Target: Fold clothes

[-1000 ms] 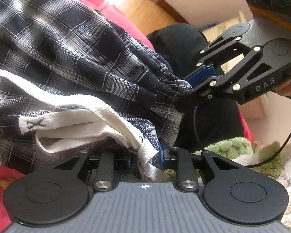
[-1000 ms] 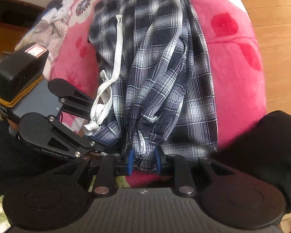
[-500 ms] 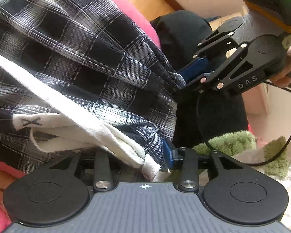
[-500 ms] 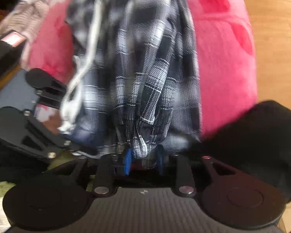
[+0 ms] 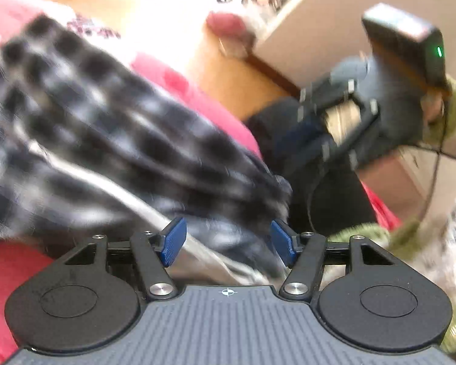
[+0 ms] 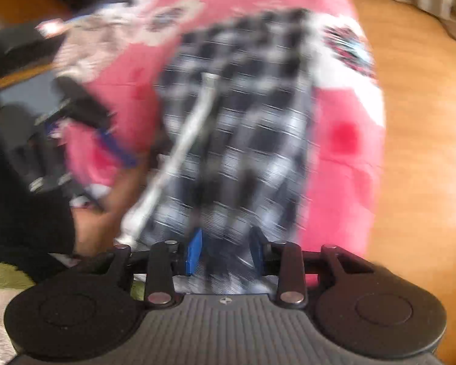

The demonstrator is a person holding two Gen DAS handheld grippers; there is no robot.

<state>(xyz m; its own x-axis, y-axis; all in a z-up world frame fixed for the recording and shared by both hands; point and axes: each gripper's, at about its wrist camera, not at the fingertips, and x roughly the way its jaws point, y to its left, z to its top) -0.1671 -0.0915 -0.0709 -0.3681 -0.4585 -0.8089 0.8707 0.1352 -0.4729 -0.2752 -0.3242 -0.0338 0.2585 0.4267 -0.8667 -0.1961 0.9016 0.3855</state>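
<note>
Lying on a pink blanket (image 6: pixel 343 164), the plaid garment (image 6: pixel 243 140) borders wooden floor (image 6: pixel 425 152).

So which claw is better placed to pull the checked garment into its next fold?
Probably the right claw: both have just been opening, but the checked garment fills its narrower gap, while the left claw gapes wide around loose cloth.

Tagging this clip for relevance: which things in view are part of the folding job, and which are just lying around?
In the job: plaid garment with white drawstring, left gripper, right gripper.

Lying about: pink blanket, pile of other clothes, green fuzzy fabric.
</note>
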